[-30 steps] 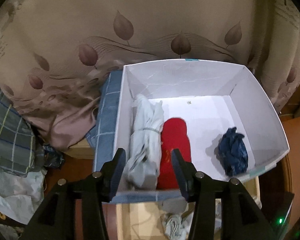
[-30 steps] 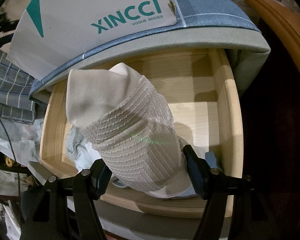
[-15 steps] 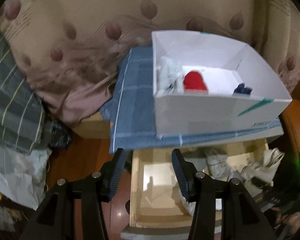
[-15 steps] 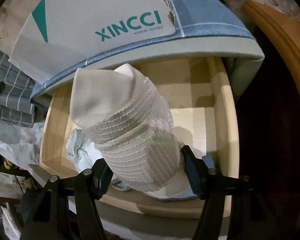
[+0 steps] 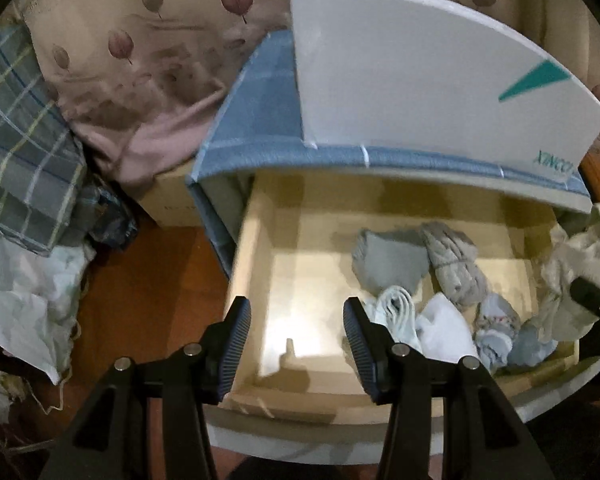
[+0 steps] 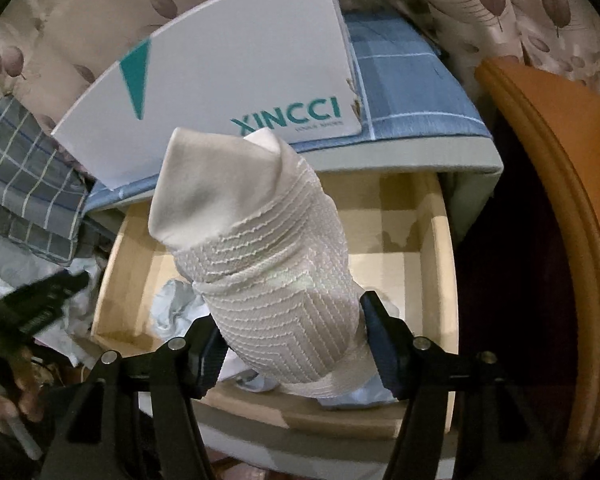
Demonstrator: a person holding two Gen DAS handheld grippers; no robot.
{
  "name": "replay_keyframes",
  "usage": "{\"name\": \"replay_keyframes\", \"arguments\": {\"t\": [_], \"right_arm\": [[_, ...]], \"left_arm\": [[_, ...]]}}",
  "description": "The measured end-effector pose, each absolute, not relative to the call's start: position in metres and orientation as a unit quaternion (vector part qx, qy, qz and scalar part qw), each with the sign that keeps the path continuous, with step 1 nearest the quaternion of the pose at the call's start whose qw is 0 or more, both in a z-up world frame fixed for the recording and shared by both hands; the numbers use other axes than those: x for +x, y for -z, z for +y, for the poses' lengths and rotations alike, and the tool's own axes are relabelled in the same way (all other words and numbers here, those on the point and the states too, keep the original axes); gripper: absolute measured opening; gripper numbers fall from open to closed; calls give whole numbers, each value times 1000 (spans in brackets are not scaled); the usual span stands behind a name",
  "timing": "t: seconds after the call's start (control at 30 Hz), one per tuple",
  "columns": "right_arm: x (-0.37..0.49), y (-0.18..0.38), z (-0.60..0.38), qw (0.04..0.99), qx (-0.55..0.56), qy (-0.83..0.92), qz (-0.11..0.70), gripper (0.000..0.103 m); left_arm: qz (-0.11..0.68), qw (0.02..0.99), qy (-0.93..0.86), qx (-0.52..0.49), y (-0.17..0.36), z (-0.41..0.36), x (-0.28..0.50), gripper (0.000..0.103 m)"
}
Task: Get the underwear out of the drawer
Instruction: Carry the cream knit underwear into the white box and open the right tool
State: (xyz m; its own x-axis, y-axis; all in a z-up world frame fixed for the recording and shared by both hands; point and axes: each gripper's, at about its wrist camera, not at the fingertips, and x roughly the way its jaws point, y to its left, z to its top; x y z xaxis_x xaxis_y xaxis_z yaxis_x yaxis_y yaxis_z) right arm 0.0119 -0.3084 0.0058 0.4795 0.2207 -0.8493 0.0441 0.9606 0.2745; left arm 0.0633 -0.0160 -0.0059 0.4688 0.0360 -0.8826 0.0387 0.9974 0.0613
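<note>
The open wooden drawer holds several rolled garments at its right side: a grey one, a mottled grey roll, white ones and a pale blue one. My left gripper is open and empty above the drawer's bare left front. My right gripper is shut on a rolled cream ribbed underwear, held above the drawer. The right gripper and its cream roll also show in the left wrist view at the right edge.
A white XINCCI shoebox stands on the blue checked top above the drawer. A leaf-print curtain hangs behind. A plaid cloth and plastic bags lie left. An orange wooden frame stands right.
My left gripper has dropped from above the shoebox down to the open drawer. My right gripper has risen slightly with the cream roll, toward the shoebox.
</note>
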Motion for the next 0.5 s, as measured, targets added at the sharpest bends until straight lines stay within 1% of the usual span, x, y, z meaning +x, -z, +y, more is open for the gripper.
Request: {"name": "replay_keyframes", "arguments": {"t": [0.17,0.27,0.5], "right_arm": [[9,-23,-312,854,136,-60,499,59],[10,-41,-318,859,142,-62,488,59],[22,-104,-323,880,148,-74,445,59]], "left_arm": [[504,863,-2,44,12,-19,57,49],[488,872,-7,28,9,-15,52,51],[483,875,-14,22,8,-13,53,51]]}}
